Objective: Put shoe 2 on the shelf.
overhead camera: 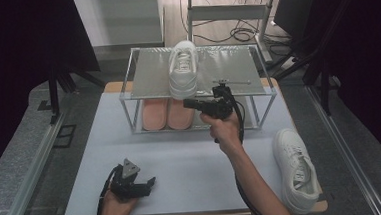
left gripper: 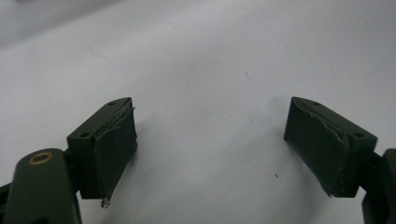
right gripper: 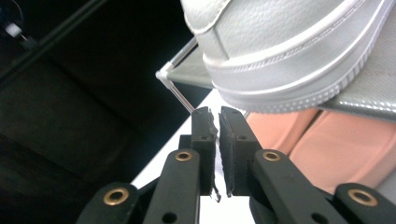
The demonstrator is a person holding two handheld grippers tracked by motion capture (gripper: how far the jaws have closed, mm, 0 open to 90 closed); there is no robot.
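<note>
White sneaker (right gripper: pixel 289 51) on rack top; right gripper (right gripper: pixel 218 114) nearly closed, empty, just below heel.

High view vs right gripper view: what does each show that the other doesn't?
High view alone: the second white sneaker lying on the table at the right, and the left gripper resting low near the front edge.
Right gripper view alone: the right gripper close up, jaws nearly together with nothing between them.
Both: the white sneaker on the rack's top shelf, its heel overhanging, and the pink shoes beneath.
</note>
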